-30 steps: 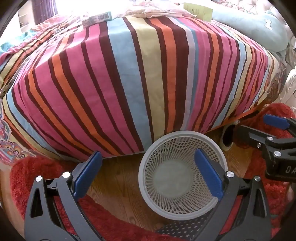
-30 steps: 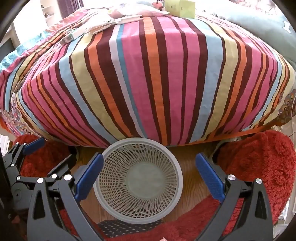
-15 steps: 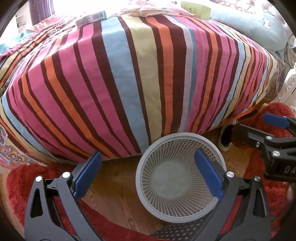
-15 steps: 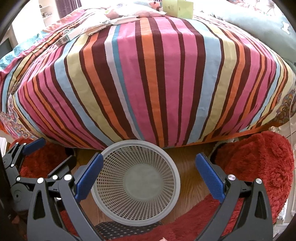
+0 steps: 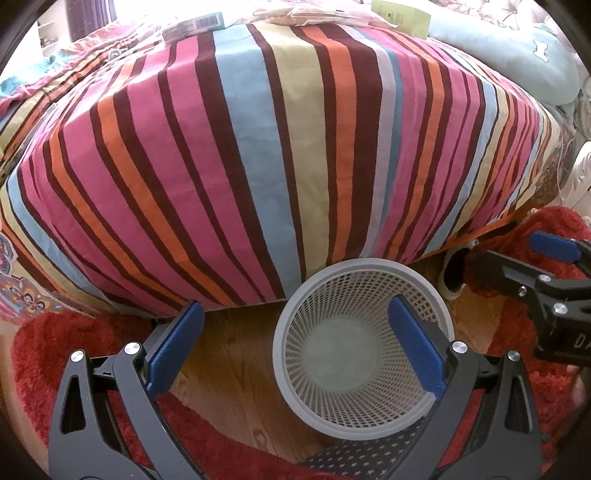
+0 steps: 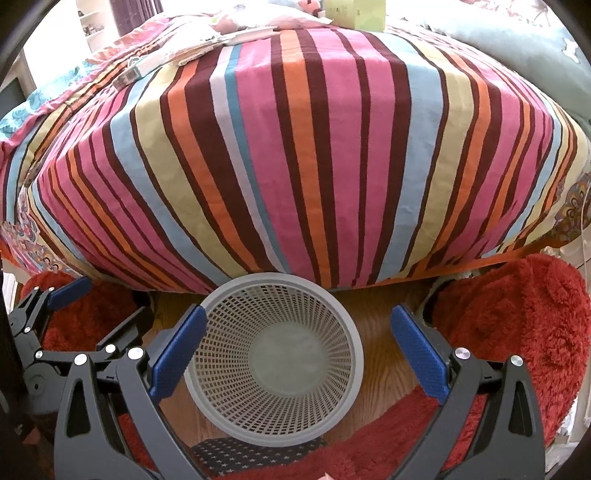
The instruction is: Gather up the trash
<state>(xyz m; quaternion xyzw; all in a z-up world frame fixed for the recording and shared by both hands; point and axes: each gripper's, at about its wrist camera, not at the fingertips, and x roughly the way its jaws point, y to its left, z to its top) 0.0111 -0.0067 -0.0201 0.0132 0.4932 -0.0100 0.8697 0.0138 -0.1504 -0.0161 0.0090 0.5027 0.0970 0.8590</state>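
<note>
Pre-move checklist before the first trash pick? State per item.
1. Left gripper open, nothing held: ok.
2. Right gripper open, nothing held: ok.
3. Basket upright on the wood floor, mouth unobstructed: ok.
4. Basket has room: ok, nothing visible inside.
5. Trash located: ok, green box and flat barcoded packet lie at the far end of the striped bedspread.
6. Trash within reach from here: cannot tell.
</note>
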